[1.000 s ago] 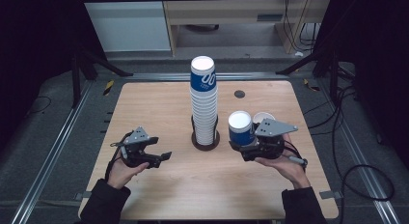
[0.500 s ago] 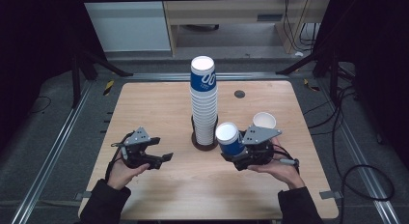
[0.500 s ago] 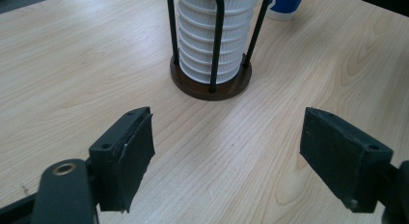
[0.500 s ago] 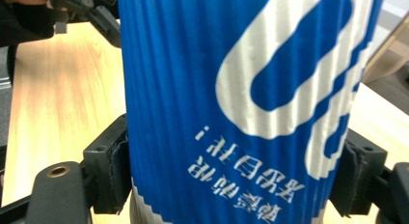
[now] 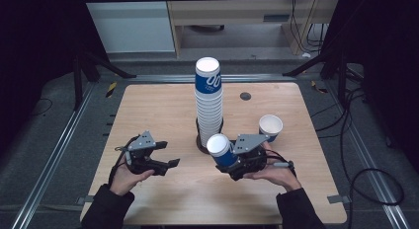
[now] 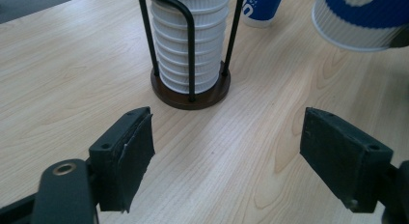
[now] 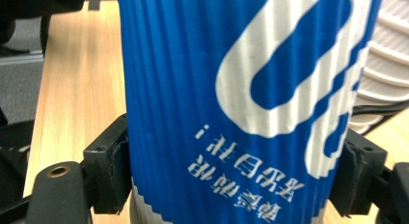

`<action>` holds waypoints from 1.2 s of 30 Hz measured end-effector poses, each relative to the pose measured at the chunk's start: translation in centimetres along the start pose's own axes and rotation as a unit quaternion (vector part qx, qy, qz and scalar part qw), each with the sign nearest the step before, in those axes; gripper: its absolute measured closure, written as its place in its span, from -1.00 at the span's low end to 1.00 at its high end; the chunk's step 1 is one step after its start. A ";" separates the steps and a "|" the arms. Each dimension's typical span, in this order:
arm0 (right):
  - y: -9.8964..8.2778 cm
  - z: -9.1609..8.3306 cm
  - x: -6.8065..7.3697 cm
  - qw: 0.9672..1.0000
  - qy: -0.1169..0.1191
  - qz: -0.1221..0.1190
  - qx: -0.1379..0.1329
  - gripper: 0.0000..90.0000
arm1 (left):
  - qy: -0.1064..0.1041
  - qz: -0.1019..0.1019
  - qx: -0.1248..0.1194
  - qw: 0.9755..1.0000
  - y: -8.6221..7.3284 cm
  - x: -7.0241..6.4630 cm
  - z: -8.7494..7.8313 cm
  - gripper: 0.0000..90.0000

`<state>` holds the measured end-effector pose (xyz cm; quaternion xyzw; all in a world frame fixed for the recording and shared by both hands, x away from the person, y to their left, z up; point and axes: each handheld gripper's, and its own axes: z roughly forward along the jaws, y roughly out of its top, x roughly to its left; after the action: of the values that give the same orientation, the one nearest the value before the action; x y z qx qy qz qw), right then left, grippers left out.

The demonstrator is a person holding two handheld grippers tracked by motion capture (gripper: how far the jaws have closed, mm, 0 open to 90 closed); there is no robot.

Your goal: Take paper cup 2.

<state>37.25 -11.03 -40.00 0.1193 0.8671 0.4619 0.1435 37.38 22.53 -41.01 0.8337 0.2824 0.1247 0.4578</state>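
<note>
Right claw (image 5: 228, 162) is clamped on a blue paper cup (image 5: 221, 150), pads pressed on both sides of the ribbed wall – right gripper view has the cup (image 7: 231, 103) jammed between the two black jaws, white logo and print upside down on it. From the high view the cup tilts, white mouth up and toward the left, sitting just in front of the cup stack (image 5: 208, 103) and its holder, a bit to the stack's right. Can't tell if the cup's base touches the bench (image 5: 163, 105); it looks carried, w/ the person's right hand (image 5: 274, 172) wrapped round the claw body.

Stack: tall column of nested white-ribbed cups, blue one on top, standing upright in a black wire holder on a dark round base (image 6: 190, 91), mid-bench. Left gripper view looks right at it, wire uprights hugging the lower cups.

Second loose cup (image 5: 271, 126) stands upright on the bench, mouth up, behind and right of the right claw, apart from the stack.

Left claw (image 5: 170, 157) – released, jaws spread wide, nothing between them but bare wood. It sits low over the bench front-left, well apart from the stack, left hand (image 5: 126, 177) under it. In the left gripper view the held cup (image 6: 361, 19) hangs in at top right, near the holder, not touching it.

Small dark round disc (image 5: 245, 96) on the bench far side, right of the stack.
</note>
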 end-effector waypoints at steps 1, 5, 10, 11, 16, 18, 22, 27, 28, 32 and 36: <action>0.0 0.1 0.1 1.000 0.003 -0.003 0.002 -0.56 | 0.000 0.000 0.000 1.000 0.0 0.0 0.0 -0.58; 0.1 0.7 0.2 1.000 0.013 -0.009 0.008 -0.56 | -0.009 0.003 -0.001 1.000 0.1 -0.2 -0.1 -0.58; 0.1 1.9 0.5 0.999 0.024 -0.018 0.025 -0.56 | -0.018 0.006 -0.001 1.000 0.3 -0.5 0.0 -0.59; 0.1 1.9 0.5 0.999 0.024 -0.018 0.025 -0.56 | -0.019 0.008 0.000 1.000 0.3 -0.6 0.0 -0.59; 0.2 3.1 1.0 0.998 0.038 -0.029 0.042 -0.56 | -0.033 0.014 0.000 0.999 0.5 -0.9 -0.1 -0.61; 0.3 3.3 1.1 0.998 0.041 -0.030 0.044 -0.56 | -0.036 0.015 0.000 0.999 0.5 -1.0 -0.1 -0.61; 0.4 3.8 1.4 0.997 0.051 -0.039 0.053 -0.56 | -0.048 0.024 0.002 0.999 0.6 -1.3 -0.1 -0.64; 0.5 4.2 1.7 0.995 0.059 -0.045 0.064 -0.56 | -0.060 0.033 0.005 0.998 0.5 -1.6 0.0 -0.65; 0.6 4.6 1.9 0.994 0.063 -0.051 0.074 -0.56 | -0.064 0.034 0.006 0.997 0.5 -1.6 0.1 -0.66; 0.5 5.3 2.0 0.992 0.064 -0.057 0.088 -0.56 | -0.076 0.048 0.013 0.996 0.7 -2.3 0.2 -0.66; 0.5 5.7 2.2 0.991 0.068 -0.061 0.096 -0.56 | -0.087 0.055 0.013 0.995 0.9 -2.7 0.3 -0.67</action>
<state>37.28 -5.62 -42.95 0.0482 0.9210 0.3736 0.0999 35.63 20.35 -40.27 0.8618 0.1967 0.0732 0.4619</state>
